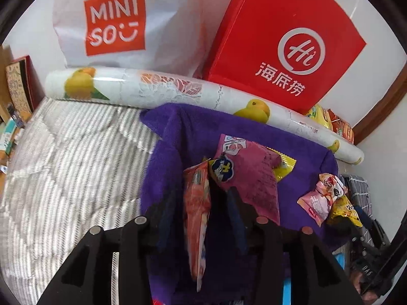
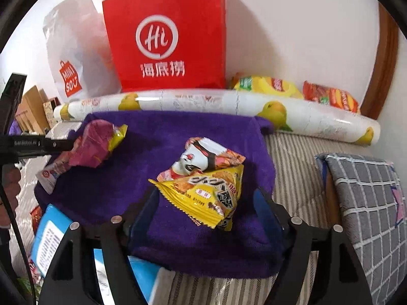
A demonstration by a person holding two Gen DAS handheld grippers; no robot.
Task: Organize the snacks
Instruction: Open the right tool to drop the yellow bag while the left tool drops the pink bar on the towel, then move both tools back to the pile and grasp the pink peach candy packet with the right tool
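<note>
A purple towel (image 1: pixel 178 139) (image 2: pixel 165 132) lies on striped bedding with snack packets on it. My left gripper (image 1: pixel 203 190) is open. An orange-pink packet (image 1: pixel 195 216) stands on edge between its fingers, with a gap to the right finger (image 1: pixel 235 208). Just beyond lies a magenta packet (image 1: pixel 254 172) over a yellow one (image 1: pixel 285 167). My right gripper (image 2: pixel 206 192) is open around a yellow packet (image 2: pixel 211 193), its pads apart from it. That packet rests against a red-and-white face-print packet (image 2: pixel 203 157). The left gripper (image 2: pixel 63 145) reaches in from the left of the right wrist view, at the magenta packet (image 2: pixel 94 145).
A red paper bag (image 2: pixel 165 38) and a white shopping bag (image 1: pixel 114 20) stand against the wall behind a rolled lemon-print sheet (image 2: pixel 229 104). Chip bags (image 2: pixel 269 86) lie at the back right. A grey checked cushion (image 2: pixel 368 203) is on the right, a blue box (image 2: pixel 51 233) at the lower left.
</note>
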